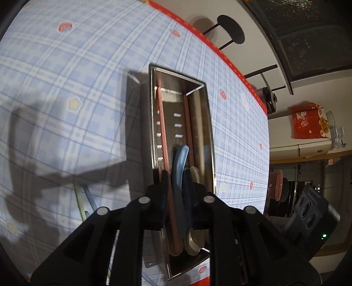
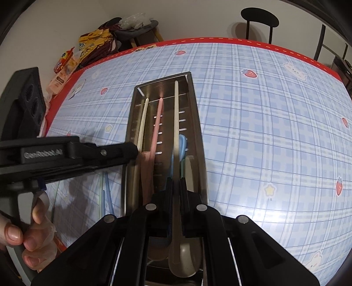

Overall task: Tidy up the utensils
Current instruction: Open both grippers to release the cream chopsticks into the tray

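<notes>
the right claw [image 2: 176,187] is clenched on a long beige chopstick [image 2: 176,123], held over the steel tray [image 2: 199,132] in the middle of the checked desk [image 2: 264,132]. the left claw [image 1: 176,182] stands a little parted around a pink chopstick [image 1: 161,123] and a blue spoon [image 1: 180,158]; whether it presses either i cannot tell. these sticks look light, stiff and smooth, likely to slip or swivel, so grip near the thick near end. more thin sticks [image 2: 105,193] lie left of the tray.

black chair [image 2: 259,16] behind checked tablecloth [image 2: 253,132].
</notes>
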A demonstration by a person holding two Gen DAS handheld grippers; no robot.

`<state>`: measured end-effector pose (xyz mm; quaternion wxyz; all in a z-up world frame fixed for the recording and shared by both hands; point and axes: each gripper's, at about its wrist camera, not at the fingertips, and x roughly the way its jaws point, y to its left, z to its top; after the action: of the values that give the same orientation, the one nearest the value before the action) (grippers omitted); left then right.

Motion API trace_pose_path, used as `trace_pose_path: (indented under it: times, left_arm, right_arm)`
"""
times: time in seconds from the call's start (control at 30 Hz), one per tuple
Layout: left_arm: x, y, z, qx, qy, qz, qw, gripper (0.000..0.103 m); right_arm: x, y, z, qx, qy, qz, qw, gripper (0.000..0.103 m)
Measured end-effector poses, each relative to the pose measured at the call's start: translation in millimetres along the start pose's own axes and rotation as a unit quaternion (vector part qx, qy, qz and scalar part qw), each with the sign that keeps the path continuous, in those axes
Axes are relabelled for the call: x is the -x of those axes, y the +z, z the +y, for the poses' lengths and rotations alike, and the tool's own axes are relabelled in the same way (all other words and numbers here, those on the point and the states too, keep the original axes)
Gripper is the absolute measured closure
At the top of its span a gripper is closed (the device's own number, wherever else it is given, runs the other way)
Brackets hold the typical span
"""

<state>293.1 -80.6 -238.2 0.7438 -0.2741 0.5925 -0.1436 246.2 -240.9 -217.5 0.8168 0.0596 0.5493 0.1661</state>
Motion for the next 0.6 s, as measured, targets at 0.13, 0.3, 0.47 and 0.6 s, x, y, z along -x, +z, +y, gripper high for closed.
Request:
trace_pose_path:
  times: [0.13, 0.3, 0.47, 0.6]
  left_arm:
    - [22, -1, -2, -0.022, 0.010, -0.026, 0.9994, 0.064]
    - [54, -8, 0, -0.064, 0.018, -0.057, 0.9961, 0.045]
    - [90, -21, 7, -0.095, 0.060, -0.094, 0.9893, 0.015]
    - [110, -37, 21, -0.100, 0.103, -0.103, 0.9842, 0.006]
  right_arm:
    - [10, -2, 7, 0.011, -0.006, -0.013, 1.000, 0.083]
    - [34, -11, 13, 0.010, -0.032, -0.044, 0.998, 0.026]
    - [51, -31, 17, 0.003, -0.049, -0.060, 0.997, 0.006]
    - [57, -52, 24, 0.009, -0.064, -0.059, 0.996, 0.006]
